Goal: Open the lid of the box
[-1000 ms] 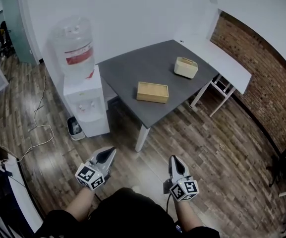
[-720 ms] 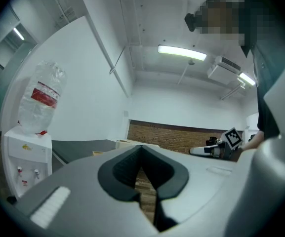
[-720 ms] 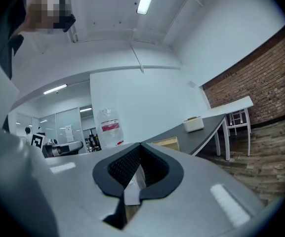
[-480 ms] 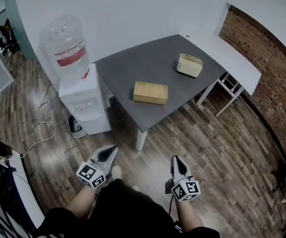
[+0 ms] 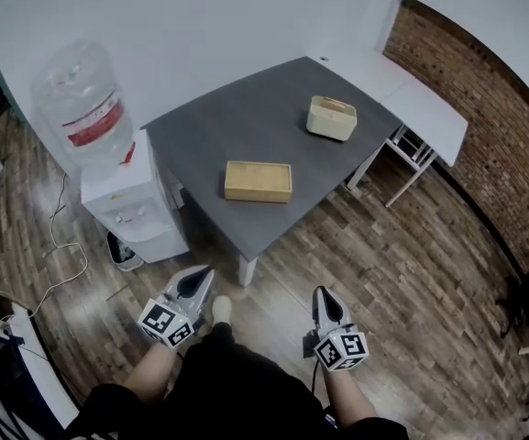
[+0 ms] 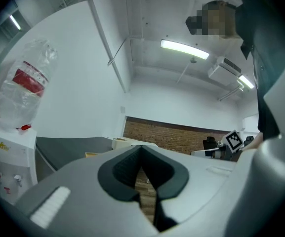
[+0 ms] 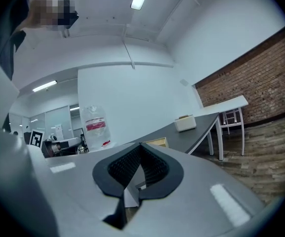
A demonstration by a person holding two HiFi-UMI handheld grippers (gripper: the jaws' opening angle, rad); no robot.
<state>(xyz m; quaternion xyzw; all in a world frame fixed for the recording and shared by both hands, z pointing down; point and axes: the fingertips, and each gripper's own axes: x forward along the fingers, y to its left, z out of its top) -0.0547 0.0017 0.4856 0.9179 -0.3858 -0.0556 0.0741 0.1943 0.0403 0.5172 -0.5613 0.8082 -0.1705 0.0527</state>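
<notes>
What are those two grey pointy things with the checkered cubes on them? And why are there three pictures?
Those are tools, not a robot. A person holds one in each hand: the left gripper and the right gripper. The cubes with the squares are part of them.

The big picture comes from a camera on the person's head, looking down. The other two come from small cameras riding on each gripper, looking along its jaws.

Both pairs of jaws are shut and hold nothing.

Ahead stands a grey table. On it lie a flat wooden box and a cream box, set apart from each other. Beside the table stands a water dispenser.
</notes>
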